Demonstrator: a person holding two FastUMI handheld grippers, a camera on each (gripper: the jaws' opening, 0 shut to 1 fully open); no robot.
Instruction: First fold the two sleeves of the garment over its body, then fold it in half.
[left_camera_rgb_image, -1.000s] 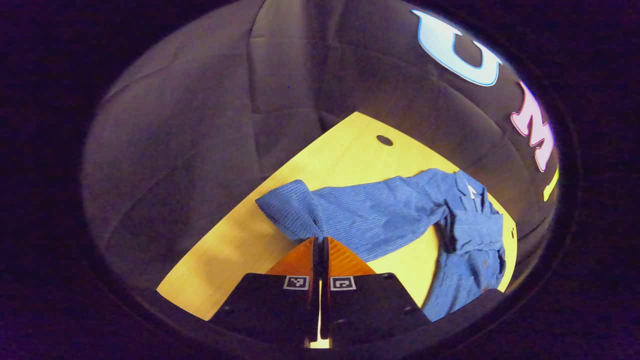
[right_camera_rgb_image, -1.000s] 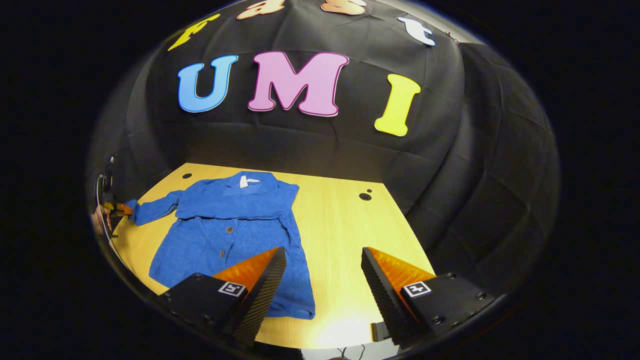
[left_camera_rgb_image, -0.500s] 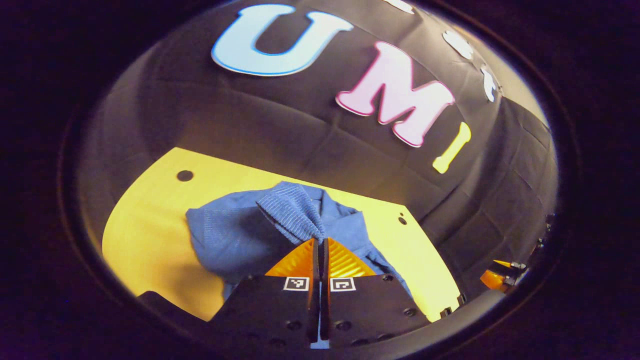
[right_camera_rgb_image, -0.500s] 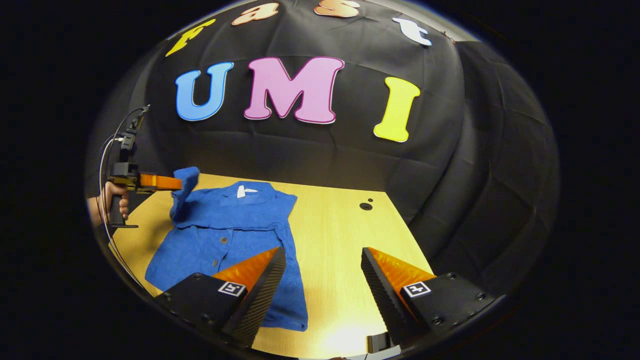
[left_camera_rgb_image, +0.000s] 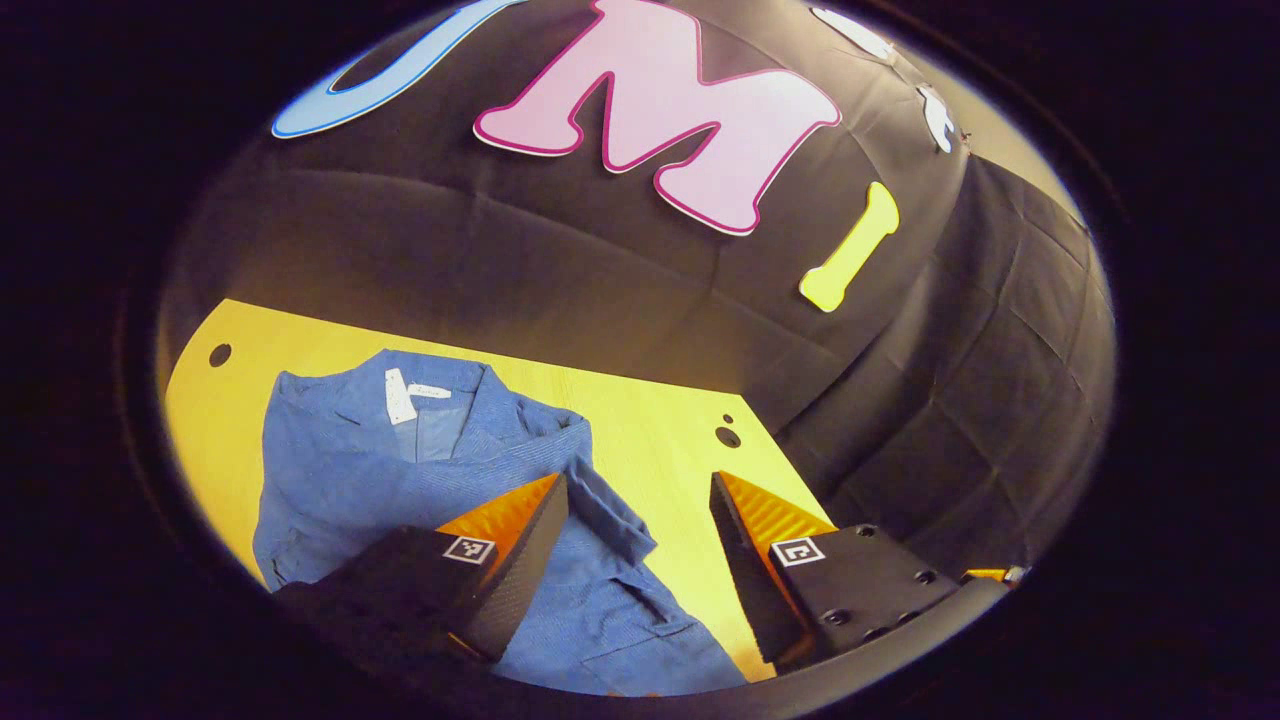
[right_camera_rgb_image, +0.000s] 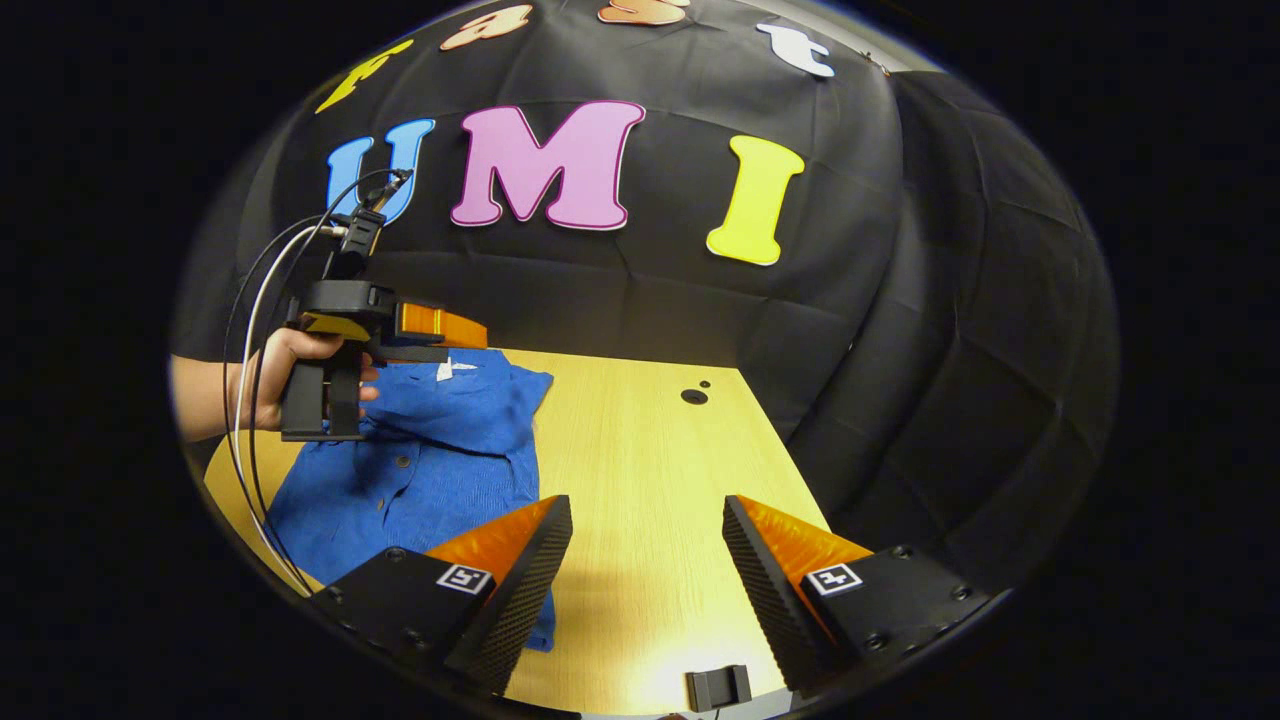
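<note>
My left gripper (left_camera_rgb_image: 640, 510) hovered above the blue garment (left_camera_rgb_image: 400, 470) with its fingers spread wide, holding nothing. The garment lay on the left part of the bench (right_camera_rgb_image: 640, 470). My right gripper (right_camera_rgb_image: 648, 535) waited nearer, fingers likewise apart and empty.

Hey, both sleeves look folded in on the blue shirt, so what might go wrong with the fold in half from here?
The blue button-up shirt lies rumpled, so halving may lock creases in. The sleeve folded over its body may slide off. Both the left gripper and right gripper stand open above it; uneven grabs would skew the fold.
</note>
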